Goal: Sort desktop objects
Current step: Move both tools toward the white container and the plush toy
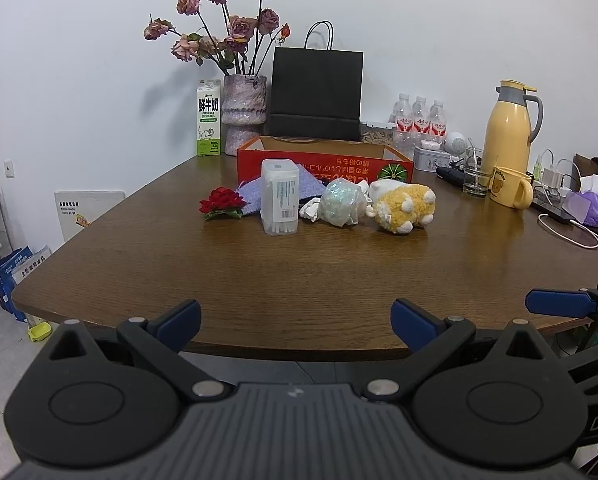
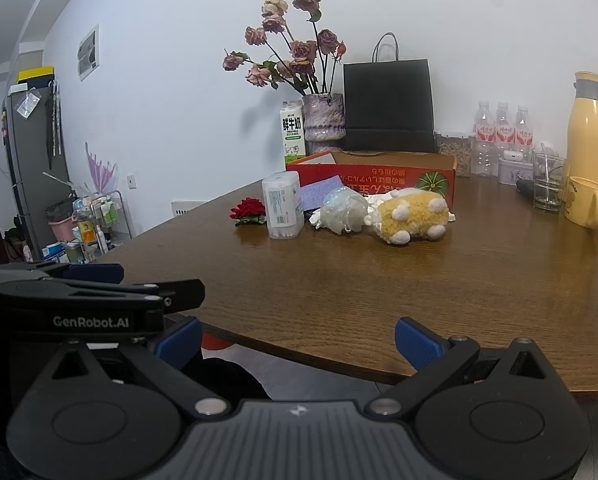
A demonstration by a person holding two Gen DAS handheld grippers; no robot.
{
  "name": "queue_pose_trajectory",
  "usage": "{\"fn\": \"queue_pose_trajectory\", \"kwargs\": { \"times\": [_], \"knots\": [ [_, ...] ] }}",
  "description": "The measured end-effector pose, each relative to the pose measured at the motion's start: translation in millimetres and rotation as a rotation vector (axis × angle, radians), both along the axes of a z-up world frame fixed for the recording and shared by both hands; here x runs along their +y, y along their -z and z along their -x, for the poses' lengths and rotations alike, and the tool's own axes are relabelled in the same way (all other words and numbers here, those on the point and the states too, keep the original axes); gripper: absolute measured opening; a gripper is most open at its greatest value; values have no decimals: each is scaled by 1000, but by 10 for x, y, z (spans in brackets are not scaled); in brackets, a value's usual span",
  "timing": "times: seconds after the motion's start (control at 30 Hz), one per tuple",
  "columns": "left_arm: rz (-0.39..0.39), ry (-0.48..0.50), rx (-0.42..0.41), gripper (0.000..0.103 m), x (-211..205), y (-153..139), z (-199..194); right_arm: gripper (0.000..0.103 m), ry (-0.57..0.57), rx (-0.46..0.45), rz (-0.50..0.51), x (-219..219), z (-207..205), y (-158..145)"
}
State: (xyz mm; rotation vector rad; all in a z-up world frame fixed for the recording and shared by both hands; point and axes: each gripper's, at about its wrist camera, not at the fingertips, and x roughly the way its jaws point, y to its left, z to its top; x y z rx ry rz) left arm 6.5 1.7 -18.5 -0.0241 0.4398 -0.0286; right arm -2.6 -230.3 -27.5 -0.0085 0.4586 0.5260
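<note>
A cluster of small things lies mid-table before a red cardboard box (image 1: pixel 323 162) (image 2: pixel 373 176): a red fabric rose (image 1: pixel 221 203) (image 2: pixel 249 210), a clear tub of cotton swabs (image 1: pixel 279 197) (image 2: pixel 283 205), a purple cloth (image 1: pixel 255 194) (image 2: pixel 319 196), a crumpled clear bag (image 1: pixel 341 202) (image 2: pixel 344 208) and a yellow plush toy (image 1: pixel 405 208) (image 2: pixel 413 216). My left gripper (image 1: pixel 295 322) hovers at the table's near edge, open and empty. My right gripper (image 2: pixel 297 340) is beside it at the same edge, also open and empty; one of its blue fingers (image 1: pixel 561 303) shows in the left wrist view.
Along the back wall stand a milk carton (image 1: pixel 209 120), a vase of dried roses (image 1: pixel 245 114), a black paper bag (image 1: pixel 316 94), water bottles (image 1: pixel 419 120), a yellow thermos (image 1: pixel 509 128), a glass (image 1: pixel 477 176) and a yellow mug (image 1: pixel 511 192). Cables and tissues (image 1: pixel 587 204) lie right.
</note>
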Motion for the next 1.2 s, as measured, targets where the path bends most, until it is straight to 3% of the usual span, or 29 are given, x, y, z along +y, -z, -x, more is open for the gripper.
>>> {"fn": "queue_pose_trajectory", "kwargs": {
  "times": [0.67, 0.8, 0.93, 1.07, 1.2],
  "knots": [
    [22, 9, 37, 103, 10, 46, -66, 103, 8, 32, -3, -8, -18, 25],
    [129, 37, 116, 103, 166, 39, -256, 103, 42, 19, -33, -74, -115, -15],
    [187, 5, 133, 103, 390, -101, -635, 103, 116, 22, -123, -272, -446, -167],
    [133, -40, 86, 103, 500, -297, -1036, 103, 220, 69, -213, -431, -901, -313],
    [109, -48, 37, 103, 545, -416, -1276, 103, 272, 79, -200, -446, -1239, -371]
  ]
}}
